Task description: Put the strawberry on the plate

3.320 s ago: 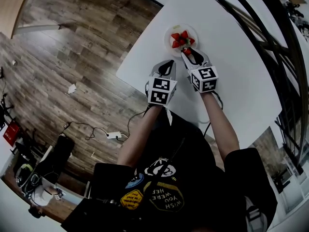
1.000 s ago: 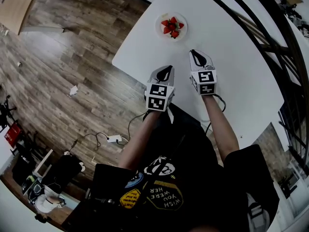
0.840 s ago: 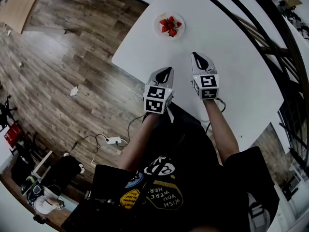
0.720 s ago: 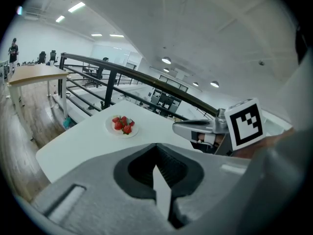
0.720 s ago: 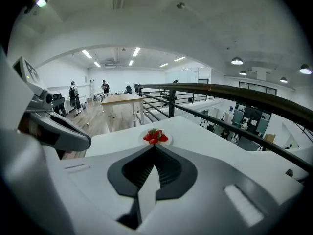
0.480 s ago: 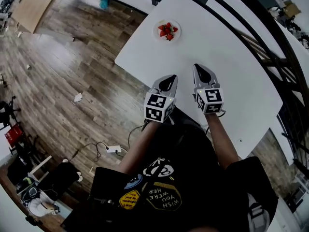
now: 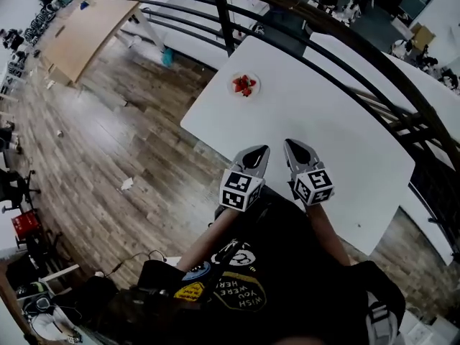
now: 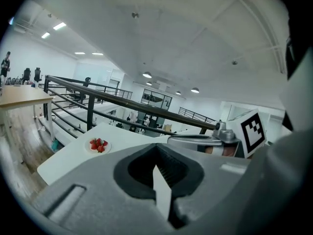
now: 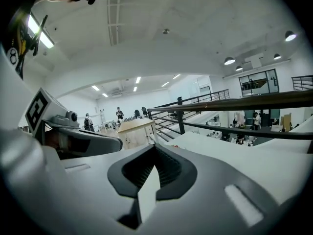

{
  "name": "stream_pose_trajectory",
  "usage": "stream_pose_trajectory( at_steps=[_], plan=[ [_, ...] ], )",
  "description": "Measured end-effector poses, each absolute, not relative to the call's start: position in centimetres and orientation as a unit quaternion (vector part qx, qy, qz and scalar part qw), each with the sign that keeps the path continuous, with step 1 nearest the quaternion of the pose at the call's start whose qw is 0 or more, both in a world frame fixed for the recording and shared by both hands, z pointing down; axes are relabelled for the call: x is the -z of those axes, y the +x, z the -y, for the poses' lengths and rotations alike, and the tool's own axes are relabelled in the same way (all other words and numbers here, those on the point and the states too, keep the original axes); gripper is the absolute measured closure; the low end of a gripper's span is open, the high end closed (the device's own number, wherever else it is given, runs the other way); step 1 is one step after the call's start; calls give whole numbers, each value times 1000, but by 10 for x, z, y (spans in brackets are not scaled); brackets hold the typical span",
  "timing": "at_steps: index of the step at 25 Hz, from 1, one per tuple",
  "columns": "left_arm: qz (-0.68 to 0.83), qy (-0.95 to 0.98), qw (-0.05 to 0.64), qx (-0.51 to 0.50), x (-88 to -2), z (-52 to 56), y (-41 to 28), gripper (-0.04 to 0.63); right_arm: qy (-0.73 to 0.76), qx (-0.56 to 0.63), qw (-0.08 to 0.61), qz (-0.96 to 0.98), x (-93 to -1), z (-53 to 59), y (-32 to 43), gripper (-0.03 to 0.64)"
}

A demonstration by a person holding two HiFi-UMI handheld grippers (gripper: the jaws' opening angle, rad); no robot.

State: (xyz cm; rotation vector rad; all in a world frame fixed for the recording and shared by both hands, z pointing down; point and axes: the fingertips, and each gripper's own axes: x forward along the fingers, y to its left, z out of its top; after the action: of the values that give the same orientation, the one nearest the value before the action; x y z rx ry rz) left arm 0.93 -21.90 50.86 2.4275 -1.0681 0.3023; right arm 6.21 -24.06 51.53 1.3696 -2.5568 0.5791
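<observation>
**Both tongs clenched and empty; fruit on the plate**

At the lower centre of the head view, my left gripper (image 7: 253,155) and right gripper (image 7: 295,149) sit side by side at the near edge of the white table (image 7: 338,121). Each has its jaws pressed together. Each gripper's own view shows the pads meeting with nothing between them.

The placing looks done, so I judge the step in hand to be a clean stand-off. The tongs are best held shut and over bare tabletop, so that nothing brushes the dish.

The strawberries (image 7: 244,84) lie heaped on the small plate (image 7: 256,89) at the upper centre of the frame, near the table's far left corner. They are well apart from both tongs, and slightly left of the left one.
</observation>
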Motion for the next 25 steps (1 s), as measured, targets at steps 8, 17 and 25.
stream_pose_trajectory(
  at_steps=[8, 17, 25],
  plan=[
    [423, 880, 197, -92, -464, 194, -28, 595, 446, -162, 61, 878, -459, 200, 36, 614],
    [443, 871, 197, -80, -459, 138, -58, 595, 428, -145, 61, 890, -439, 148, -1, 614],
    [442, 871, 196, -85, -469, 107, -62, 595, 444, -149, 55, 882, -447, 114, 7, 614]
  ],
)
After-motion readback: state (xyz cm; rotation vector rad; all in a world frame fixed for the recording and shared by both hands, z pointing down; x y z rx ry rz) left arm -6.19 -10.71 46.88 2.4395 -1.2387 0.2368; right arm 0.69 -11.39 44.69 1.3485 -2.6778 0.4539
